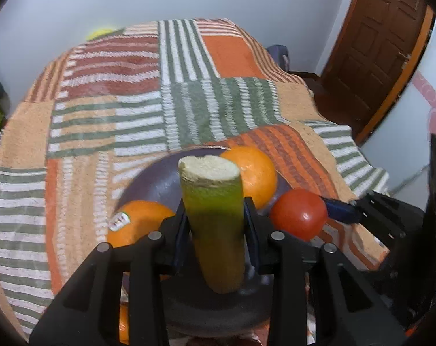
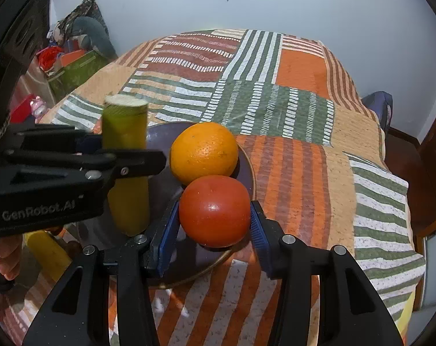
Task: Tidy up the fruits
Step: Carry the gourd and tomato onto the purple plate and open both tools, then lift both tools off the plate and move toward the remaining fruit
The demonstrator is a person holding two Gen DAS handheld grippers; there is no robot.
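Observation:
My left gripper is shut on a yellow-green sugarcane piece, held upright over a dark purple plate. It shows from the side in the right wrist view. Two oranges lie on the plate, one with a sticker and one farther back. My right gripper has its blue pads on both sides of a red tomato at the plate's near rim, next to an orange. The tomato and right gripper also show in the left wrist view.
The plate sits on a table under a patchwork cloth with orange, green and white stripes. A yellow piece lies below the left gripper. Bags and clutter stand at the left, a wooden door at the right.

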